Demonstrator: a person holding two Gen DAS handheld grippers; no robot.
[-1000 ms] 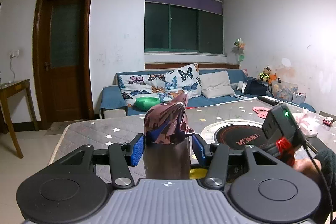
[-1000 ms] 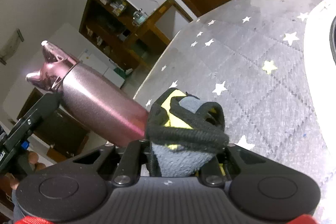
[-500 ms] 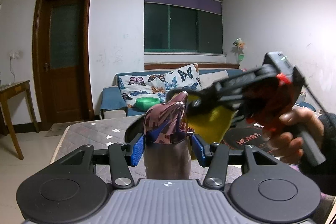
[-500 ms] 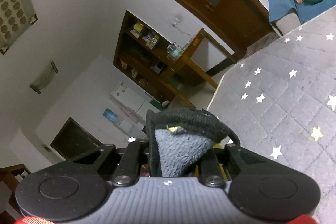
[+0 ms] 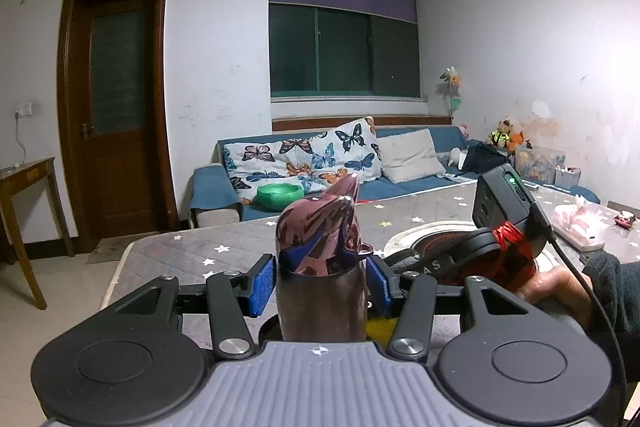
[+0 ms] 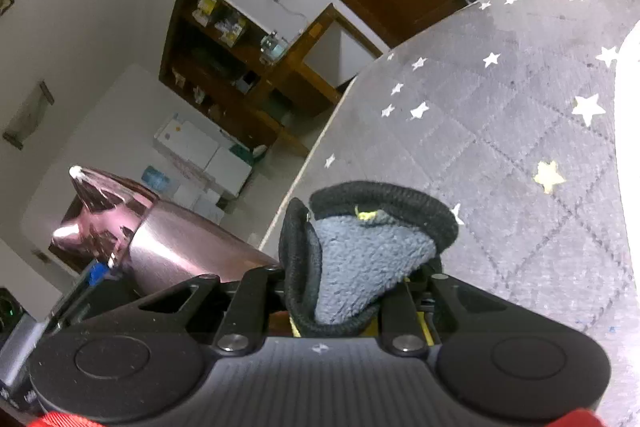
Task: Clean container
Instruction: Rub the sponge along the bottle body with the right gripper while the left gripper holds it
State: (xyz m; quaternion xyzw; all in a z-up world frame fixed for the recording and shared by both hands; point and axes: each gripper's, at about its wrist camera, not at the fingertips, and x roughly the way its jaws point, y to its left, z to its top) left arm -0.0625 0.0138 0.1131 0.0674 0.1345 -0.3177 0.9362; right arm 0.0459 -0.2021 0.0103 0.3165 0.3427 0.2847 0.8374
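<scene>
Left claw (image 5: 320, 285) clamped the pink cat-eared flask (image 5: 322, 267); beside that flask, right claw (image 6: 352, 279) gripped a grey cloth (image 6: 360, 267).

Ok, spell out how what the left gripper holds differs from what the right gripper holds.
The left gripper is shut on a pink metal bottle; the right gripper is shut on a grey cloth.
The bottle is rigid and shiny, with a cat-ear lid; the cloth is soft, fuzzy and bunched, edged in black.
The bottle rises well beyond its jaws; the cloth bulges only a little past its own.
Both are gripped between the jaws.
</scene>
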